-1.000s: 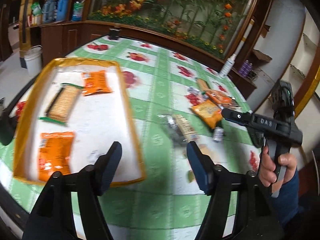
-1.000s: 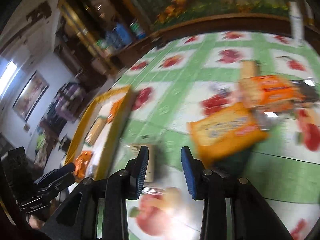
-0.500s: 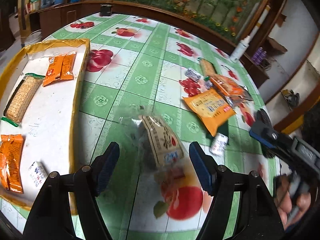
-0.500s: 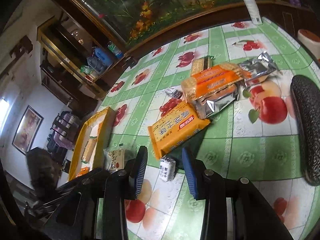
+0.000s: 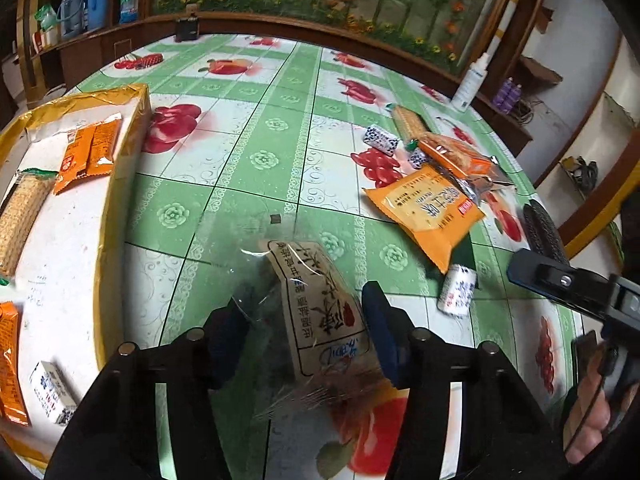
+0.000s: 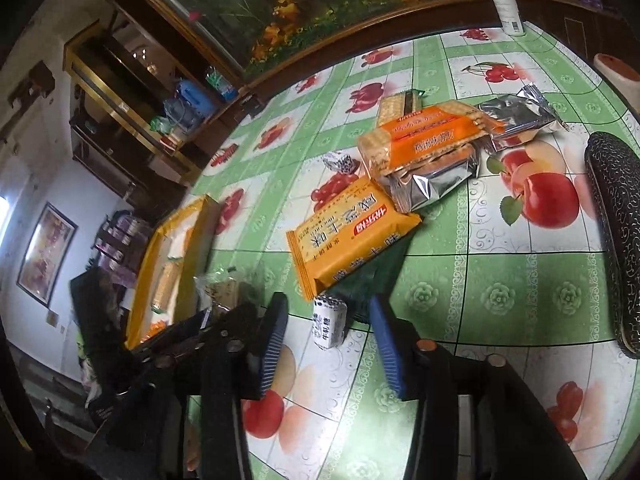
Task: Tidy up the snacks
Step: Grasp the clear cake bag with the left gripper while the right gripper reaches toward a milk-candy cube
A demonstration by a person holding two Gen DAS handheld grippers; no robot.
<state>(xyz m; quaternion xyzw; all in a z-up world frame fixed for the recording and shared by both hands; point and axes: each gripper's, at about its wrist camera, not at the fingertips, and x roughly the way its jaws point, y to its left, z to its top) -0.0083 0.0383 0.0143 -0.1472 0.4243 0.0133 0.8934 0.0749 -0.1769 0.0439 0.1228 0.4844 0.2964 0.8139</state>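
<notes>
- Snack first: the clear crinkly plastic packet with a tan printed label (image 5: 316,304) lay on the green fruit-patterned bench (image 5: 256,128), between the left gripper (image 5: 302,328) jaws, which were closing around it, pads seemingly not yet pressing.
- Its long axis ran roughly along the fingers.
- The right gripper (image 6: 328,332), jaws opening and empty, stood over the small white wrapped candy (image 6: 329,322).
- The yellow-rimmed white tray (image 5: 120,184) sat left of the packet.

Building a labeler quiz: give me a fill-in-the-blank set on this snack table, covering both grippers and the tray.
1. The clear plastic packet with the beige label lies between the fingers of the ____ gripper.
2. The small white wrapped candy lies just ahead of the ____ gripper.
3. The flat tray has a ____ rim.
4. The big orange biscuit bag lies on the ____-and-white tablecloth.

Missing words: left; right; yellow; green
</notes>
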